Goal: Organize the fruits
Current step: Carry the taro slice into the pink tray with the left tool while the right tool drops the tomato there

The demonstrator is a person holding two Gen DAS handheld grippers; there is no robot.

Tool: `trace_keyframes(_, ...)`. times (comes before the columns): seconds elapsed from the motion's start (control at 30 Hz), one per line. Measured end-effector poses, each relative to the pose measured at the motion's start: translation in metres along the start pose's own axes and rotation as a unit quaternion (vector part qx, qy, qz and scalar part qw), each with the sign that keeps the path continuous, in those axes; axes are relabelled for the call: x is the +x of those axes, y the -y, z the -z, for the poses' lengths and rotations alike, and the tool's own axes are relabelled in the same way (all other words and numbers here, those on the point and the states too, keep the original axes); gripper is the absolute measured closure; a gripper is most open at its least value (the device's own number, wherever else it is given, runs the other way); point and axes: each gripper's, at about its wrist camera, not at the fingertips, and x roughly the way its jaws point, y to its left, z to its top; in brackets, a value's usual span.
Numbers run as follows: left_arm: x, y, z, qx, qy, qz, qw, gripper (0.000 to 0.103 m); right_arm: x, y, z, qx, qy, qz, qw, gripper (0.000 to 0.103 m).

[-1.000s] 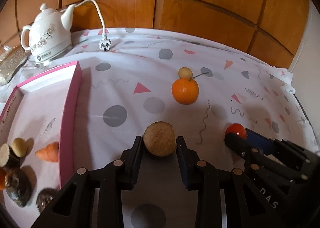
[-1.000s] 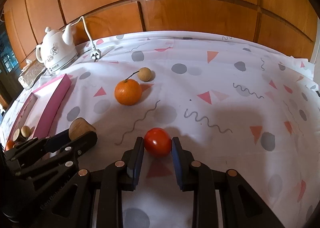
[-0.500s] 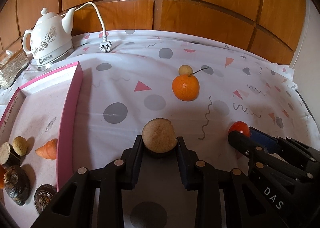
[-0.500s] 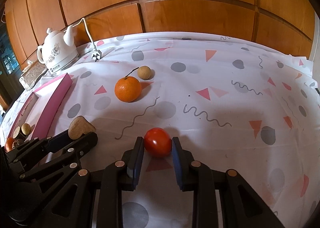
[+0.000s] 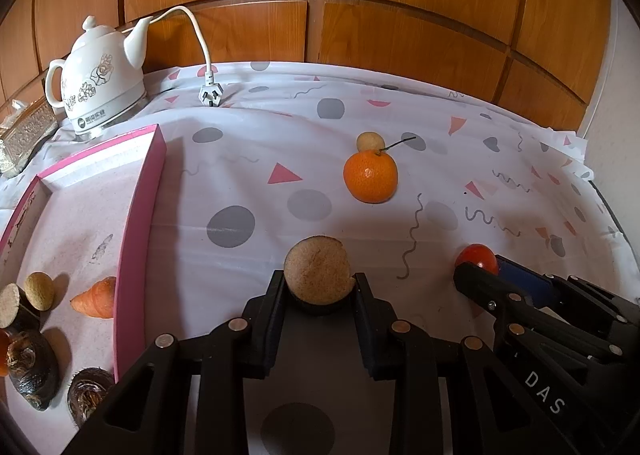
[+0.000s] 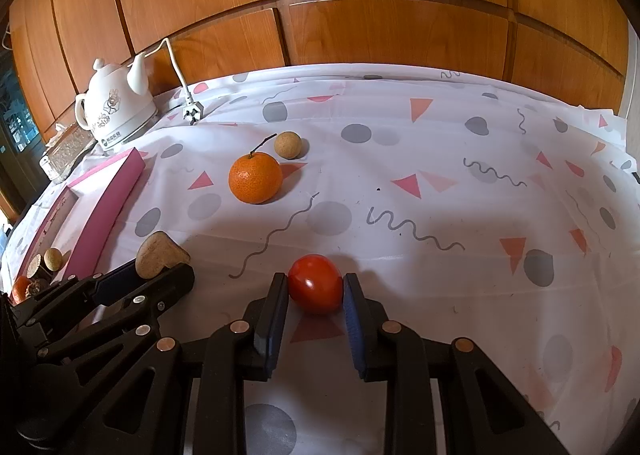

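Observation:
My left gripper [image 5: 318, 289] is shut on a round tan-brown fruit [image 5: 318, 269], low over the patterned cloth; the right wrist view shows that gripper [image 6: 160, 273] and fruit [image 6: 156, 257] at the left. My right gripper [image 6: 316, 295] is shut on a red tomato [image 6: 316, 289], its blue pads pressing both sides. In the left wrist view the tomato [image 5: 476, 255] peeks out at the right gripper's [image 5: 478, 269] tip. An orange [image 5: 370, 177] with a stem and a small tan ball [image 5: 370, 141] lie further back on the cloth. Whether either held fruit touches the cloth I cannot tell.
A pink-walled tray [image 5: 140, 215] lies at the left, holding a carrot piece [image 5: 96, 297], a tan ball [image 5: 39, 290] and dark shell-like pieces [image 5: 32, 371]. A white kettle [image 5: 100, 75] with a loose plug [image 5: 210, 95] stands at the back left. Wooden panels close off the back.
The brown fruit has tipped slightly between the left fingers, which pinched in a little. Both grippers hold their places and the tomato stays gripped.

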Motion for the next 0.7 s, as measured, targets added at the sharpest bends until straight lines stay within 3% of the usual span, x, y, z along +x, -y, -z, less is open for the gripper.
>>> trace_keyframes(0.37,-0.009,0.003,0.003,0.005,-0.003,0.006,1.0,0.071,-0.002,-0.004,0.003,-0.009,-0.002,0.008,1.0,0.075)
trace_keyframes(0.7,-0.044,0.006,0.003,0.005,0.011,0.031,0.9994,0.071,-0.01,-0.008,0.011,-0.015,-0.007,0.018,1.0,0.075)
